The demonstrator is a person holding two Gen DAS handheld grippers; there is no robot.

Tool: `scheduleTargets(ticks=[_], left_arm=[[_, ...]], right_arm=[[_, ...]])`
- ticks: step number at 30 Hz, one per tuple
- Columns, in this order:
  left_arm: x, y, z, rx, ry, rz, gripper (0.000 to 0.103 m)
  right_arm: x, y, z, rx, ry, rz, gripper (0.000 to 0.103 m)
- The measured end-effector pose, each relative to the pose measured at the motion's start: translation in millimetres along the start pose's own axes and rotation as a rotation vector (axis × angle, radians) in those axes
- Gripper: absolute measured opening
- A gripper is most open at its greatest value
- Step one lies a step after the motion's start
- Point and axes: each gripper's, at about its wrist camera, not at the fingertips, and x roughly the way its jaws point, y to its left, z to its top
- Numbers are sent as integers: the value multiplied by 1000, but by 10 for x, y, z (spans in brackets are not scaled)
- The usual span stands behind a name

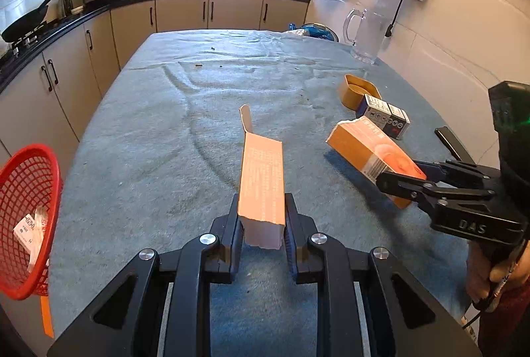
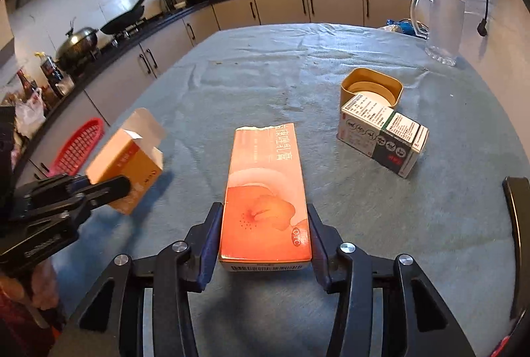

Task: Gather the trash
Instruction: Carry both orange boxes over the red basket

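Observation:
My left gripper (image 1: 261, 217) is shut on a small orange carton (image 1: 261, 178) with its flap open, held above the table; it also shows in the right wrist view (image 2: 127, 171). My right gripper (image 2: 265, 231) is shut on a longer orange medicine box (image 2: 265, 194), lifted over the table; it shows in the left wrist view (image 1: 374, 154) too. A red mesh basket (image 1: 28, 217) hangs off the table's left edge with a white wrapper inside. A white and dark medicine box (image 2: 384, 138) and a gold tin (image 2: 371, 88) lie on the table at the right.
The table carries a grey-blue cloth (image 1: 215, 111). A clear glass jug (image 2: 440, 25) stands at the far right by the wall. A black chair back (image 2: 516, 224) is at the right edge. Kitchen cabinets and a worktop (image 1: 66, 58) run along the left and back.

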Motion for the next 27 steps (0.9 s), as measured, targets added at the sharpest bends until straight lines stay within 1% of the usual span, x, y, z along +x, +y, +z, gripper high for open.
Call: scheduleTargets(ticks=[10,27], left_arm=[[-185,129,-82,-21,-28,47,21],[-482,537,-218,-68,-70,109,21]], right_arm=[[-47,210,-13,5,0,47,51],[-1,787,76,-74,19,102,51]])
